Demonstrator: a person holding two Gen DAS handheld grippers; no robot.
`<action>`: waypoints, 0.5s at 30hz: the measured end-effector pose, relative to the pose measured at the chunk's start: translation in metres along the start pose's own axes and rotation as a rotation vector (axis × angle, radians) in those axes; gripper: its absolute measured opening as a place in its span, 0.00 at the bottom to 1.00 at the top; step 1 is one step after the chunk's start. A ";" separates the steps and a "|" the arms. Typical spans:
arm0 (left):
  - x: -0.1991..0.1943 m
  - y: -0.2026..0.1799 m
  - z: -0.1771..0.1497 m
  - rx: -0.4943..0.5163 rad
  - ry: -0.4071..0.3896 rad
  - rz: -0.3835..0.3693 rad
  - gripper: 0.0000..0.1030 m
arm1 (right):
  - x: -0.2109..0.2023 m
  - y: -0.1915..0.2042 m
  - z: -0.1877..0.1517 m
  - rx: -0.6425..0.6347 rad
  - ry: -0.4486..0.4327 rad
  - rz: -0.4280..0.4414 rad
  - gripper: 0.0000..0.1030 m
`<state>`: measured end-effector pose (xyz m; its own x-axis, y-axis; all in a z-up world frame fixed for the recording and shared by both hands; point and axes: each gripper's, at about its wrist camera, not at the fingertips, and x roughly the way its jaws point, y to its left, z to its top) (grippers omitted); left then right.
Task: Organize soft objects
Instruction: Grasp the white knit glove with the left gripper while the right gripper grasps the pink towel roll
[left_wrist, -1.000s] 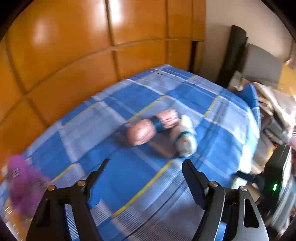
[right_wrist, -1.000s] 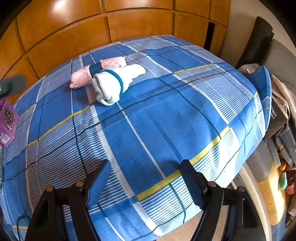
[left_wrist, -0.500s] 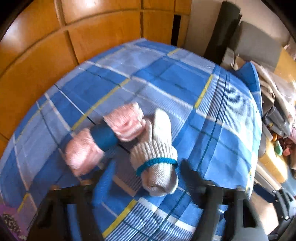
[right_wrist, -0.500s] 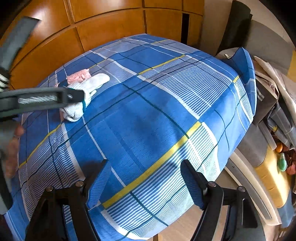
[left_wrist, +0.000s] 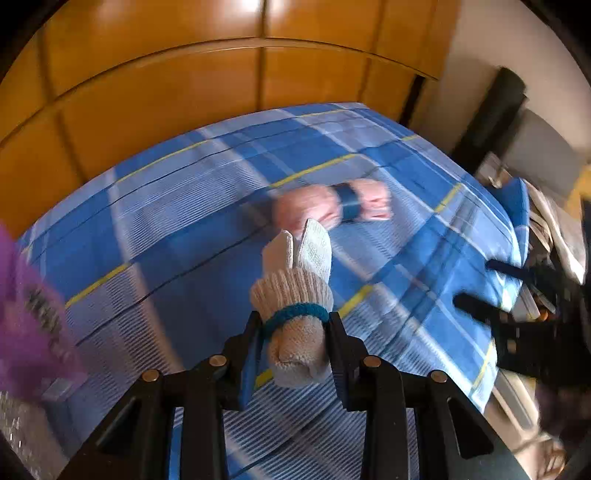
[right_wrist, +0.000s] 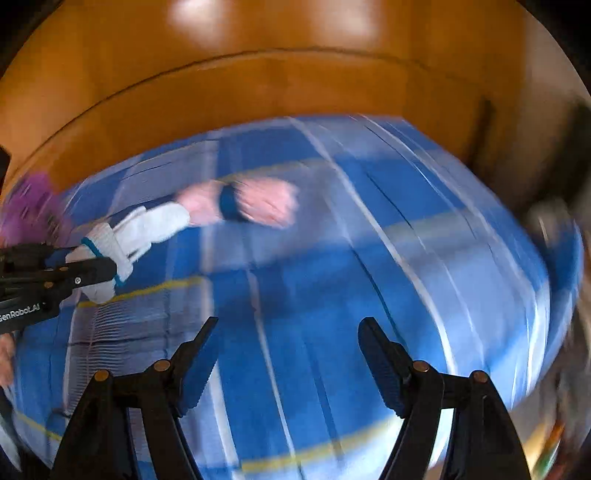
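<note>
A rolled pair of white knit gloves with a teal band sits between the pads of my left gripper. The jaws are closing and both pads press on the roll at the band. Its fingertip end reaches toward a pink glove roll with a dark blue band, which lies on the blue plaid bedspread. The right wrist view is blurred. It shows the white roll in the left gripper at far left and the pink roll beyond it. My right gripper hangs open over bare bedspread, holding nothing.
A purple box lies at the bed's left edge. Wood-panelled wall backs the bed. Piled clutter and bags stand off the bed's right side. The right gripper shows as dark blurred fingers at the right of the left wrist view.
My left gripper came down onto the white glove roll and closed on it. The right gripper swung left, staying open, and its view has blurred.
</note>
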<state>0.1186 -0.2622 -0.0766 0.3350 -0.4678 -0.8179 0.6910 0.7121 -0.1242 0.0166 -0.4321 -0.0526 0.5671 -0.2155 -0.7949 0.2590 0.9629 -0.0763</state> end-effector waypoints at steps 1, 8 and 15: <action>-0.002 0.006 -0.002 -0.019 -0.002 0.004 0.33 | 0.004 0.006 0.008 -0.053 -0.012 0.010 0.74; -0.022 0.027 0.018 -0.074 -0.038 0.022 0.33 | 0.061 0.052 0.080 -0.473 0.021 -0.005 0.74; -0.046 0.042 0.090 -0.173 -0.075 0.004 0.33 | 0.110 0.069 0.103 -0.692 0.159 -0.020 0.74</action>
<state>0.1901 -0.2580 0.0061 0.3892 -0.4979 -0.7750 0.5712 0.7905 -0.2210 0.1773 -0.4058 -0.0838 0.4332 -0.2589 -0.8633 -0.3176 0.8526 -0.4150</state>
